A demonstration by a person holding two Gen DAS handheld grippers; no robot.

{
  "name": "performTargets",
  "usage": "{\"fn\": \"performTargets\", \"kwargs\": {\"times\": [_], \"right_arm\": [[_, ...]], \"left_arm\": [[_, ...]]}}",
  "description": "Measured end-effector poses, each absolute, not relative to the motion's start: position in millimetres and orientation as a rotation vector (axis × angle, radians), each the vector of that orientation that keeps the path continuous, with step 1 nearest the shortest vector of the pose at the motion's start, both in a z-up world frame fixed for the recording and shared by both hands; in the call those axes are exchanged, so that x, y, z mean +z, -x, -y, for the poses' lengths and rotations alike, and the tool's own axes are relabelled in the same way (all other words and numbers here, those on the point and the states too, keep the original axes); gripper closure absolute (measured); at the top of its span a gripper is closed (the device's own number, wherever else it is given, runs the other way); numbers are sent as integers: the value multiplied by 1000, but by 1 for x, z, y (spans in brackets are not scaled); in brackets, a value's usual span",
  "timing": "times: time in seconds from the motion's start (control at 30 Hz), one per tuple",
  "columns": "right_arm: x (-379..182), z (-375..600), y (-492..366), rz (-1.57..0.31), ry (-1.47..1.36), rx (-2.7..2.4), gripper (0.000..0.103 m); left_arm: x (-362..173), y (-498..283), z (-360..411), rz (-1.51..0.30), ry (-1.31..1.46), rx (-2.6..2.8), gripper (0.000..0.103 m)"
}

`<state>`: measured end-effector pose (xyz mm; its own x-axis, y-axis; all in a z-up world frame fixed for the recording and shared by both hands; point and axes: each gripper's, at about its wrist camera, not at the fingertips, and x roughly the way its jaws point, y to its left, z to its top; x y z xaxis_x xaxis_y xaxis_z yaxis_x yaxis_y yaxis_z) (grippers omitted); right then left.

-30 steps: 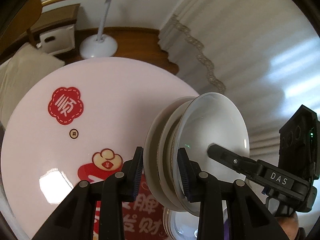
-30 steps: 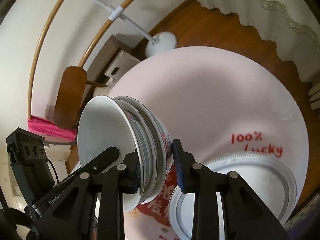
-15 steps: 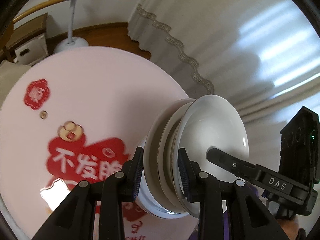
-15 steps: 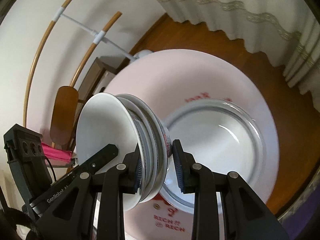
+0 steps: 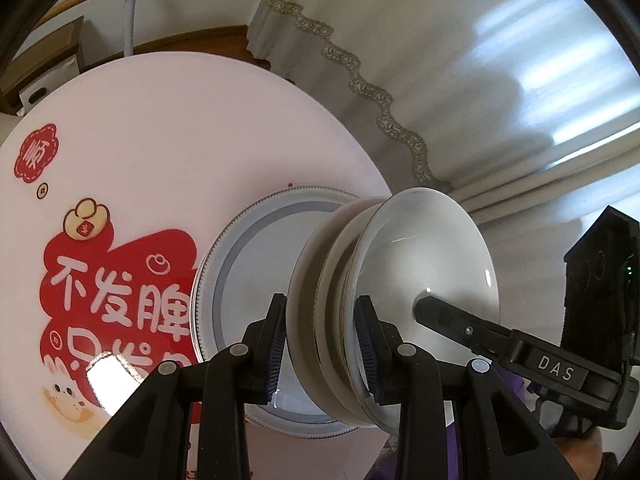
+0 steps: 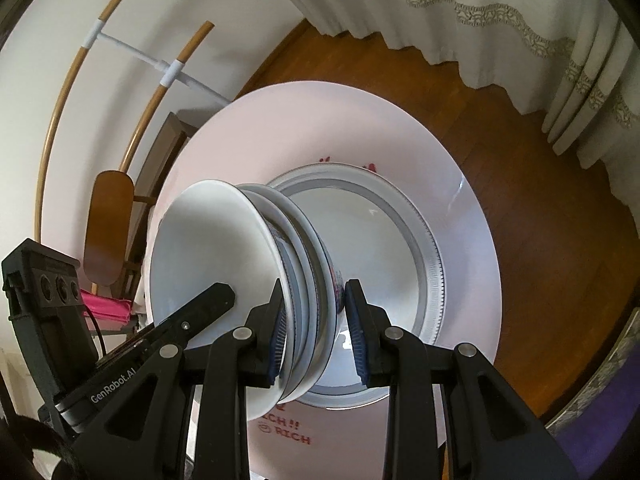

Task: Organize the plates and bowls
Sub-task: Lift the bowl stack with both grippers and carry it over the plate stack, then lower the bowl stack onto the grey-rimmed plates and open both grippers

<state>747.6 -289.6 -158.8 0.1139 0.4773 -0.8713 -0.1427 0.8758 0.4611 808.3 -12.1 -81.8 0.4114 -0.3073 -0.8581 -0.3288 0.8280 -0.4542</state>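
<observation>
The left hand-held gripper (image 5: 322, 344) is clenched on a stack of nested bowls (image 5: 384, 288), its two blue-ribbed pads pressing the stack's rim from either side, so the bowls stand on edge with their hollows facing the right. In the left wrist view, one finger of the right hand-held gripper (image 5: 452, 316), marked "DAS", lies against the inside of the innermost white bowl.

In the right wrist view the right hand-held gripper (image 6: 314, 332) straddles the opposite rim of the same stack of nested bowls (image 6: 240, 280). Its left pad touches the innermost bowl's edge, while its right pad (image 6: 356, 340) stands just clear of the outermost bowl, with a narrow gap showing, so this grip looks slack rather than tight. A finger of the left hand-held gripper (image 6: 200, 308), marked "GenRobot.AI", rests inside the white bowl here.

The stack hangs in the air directly above a large white plate with a grey ribbed rim (image 6: 424, 240), which lies flat on the round pink desk (image 6: 320, 120). In the left wrist view the same plate (image 5: 224, 276) sits beside a red printed design with white Chinese characters (image 5: 116, 288). Beyond the desk lie a wooden floor (image 6: 540, 220), a white lace-edged curtain (image 6: 440, 12) and a wooden chair (image 6: 108, 228).
</observation>
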Motion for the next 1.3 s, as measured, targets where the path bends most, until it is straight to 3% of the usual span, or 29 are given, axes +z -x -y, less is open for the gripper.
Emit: {"fn": "performTargets", "kwargs": {"times": [1.13, 1.3], "right_arm": [[-179, 291, -751, -1427, -283, 502, 73], [-174, 293, -750, -1401, -294, 503, 72]], "left_arm": [[-90, -810, 27, -1176, 652, 72, 73], [-90, -806, 24, -1163, 654, 61, 67]]}}
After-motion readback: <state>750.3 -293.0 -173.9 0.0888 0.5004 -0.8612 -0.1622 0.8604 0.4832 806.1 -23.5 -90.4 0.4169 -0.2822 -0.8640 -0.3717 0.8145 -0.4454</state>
